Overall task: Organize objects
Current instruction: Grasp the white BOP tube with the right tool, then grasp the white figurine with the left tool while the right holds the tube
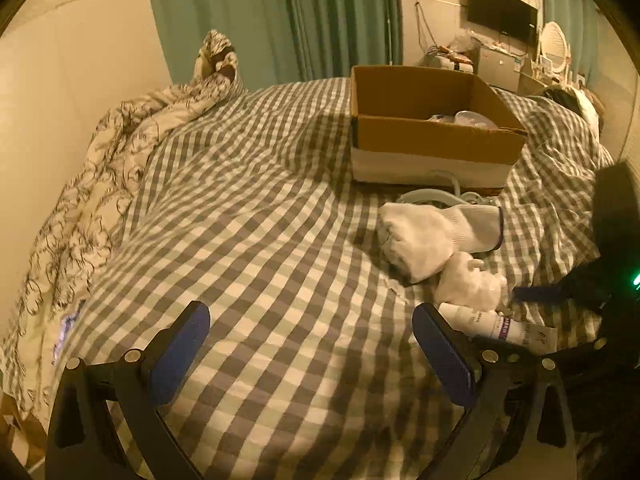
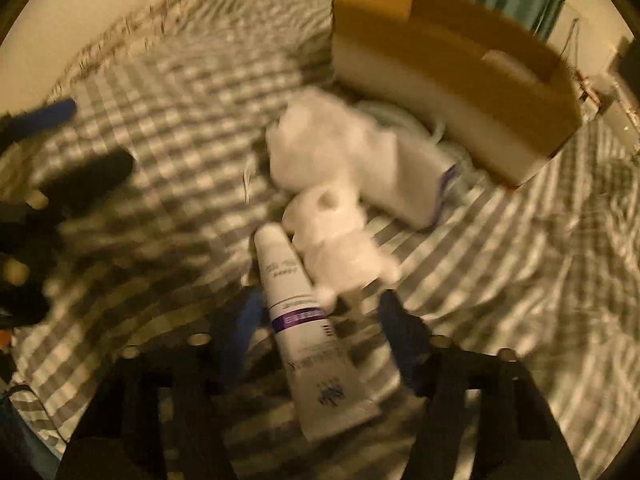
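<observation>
A white tube with a purple band (image 2: 298, 300) lies on the checked bedspread between the open fingers of my right gripper (image 2: 320, 320); this view is blurred. The tube also shows in the left wrist view (image 1: 490, 322). Beside it lie a crumpled white plastic piece (image 2: 332, 240) and a white knit glove (image 1: 436, 232). An open cardboard box (image 1: 432, 136) stands behind them with a few items inside. My left gripper (image 1: 310, 344) is open and empty over the bedspread, left of the tube.
A patterned quilt (image 1: 100, 184) is bunched along the bed's left side by the wall. A white cable or hose (image 1: 436, 196) lies in front of the box. Green curtains, a TV and a cluttered desk stand beyond the bed.
</observation>
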A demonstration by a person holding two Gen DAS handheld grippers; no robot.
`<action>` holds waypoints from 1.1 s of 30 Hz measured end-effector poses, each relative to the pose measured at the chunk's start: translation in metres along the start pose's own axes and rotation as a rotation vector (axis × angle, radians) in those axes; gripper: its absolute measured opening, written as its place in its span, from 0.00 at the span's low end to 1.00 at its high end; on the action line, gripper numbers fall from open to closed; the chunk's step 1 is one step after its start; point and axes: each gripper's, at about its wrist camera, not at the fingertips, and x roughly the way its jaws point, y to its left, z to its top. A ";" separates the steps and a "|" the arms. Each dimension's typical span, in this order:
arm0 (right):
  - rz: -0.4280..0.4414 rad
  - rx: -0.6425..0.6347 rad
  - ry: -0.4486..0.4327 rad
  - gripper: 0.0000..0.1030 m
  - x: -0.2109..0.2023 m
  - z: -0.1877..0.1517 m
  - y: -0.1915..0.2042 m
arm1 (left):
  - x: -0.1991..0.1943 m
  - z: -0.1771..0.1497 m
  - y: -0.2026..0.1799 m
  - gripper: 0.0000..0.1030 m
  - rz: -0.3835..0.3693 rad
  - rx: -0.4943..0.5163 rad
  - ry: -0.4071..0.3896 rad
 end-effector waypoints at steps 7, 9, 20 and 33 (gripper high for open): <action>0.009 -0.046 -0.001 0.25 -0.014 -0.007 0.010 | 0.010 -0.002 0.001 1.00 -0.008 -0.002 0.028; 0.007 -0.039 -0.026 0.25 -0.028 -0.010 0.005 | 0.010 0.000 -0.003 1.00 -0.015 0.009 0.032; -0.098 0.100 -0.180 0.25 -0.098 -0.006 -0.068 | 0.027 0.014 -0.067 1.00 -0.155 0.089 0.053; -0.056 0.189 -0.180 0.25 -0.077 -0.009 -0.107 | 0.094 0.017 -0.120 1.00 -0.232 0.124 0.190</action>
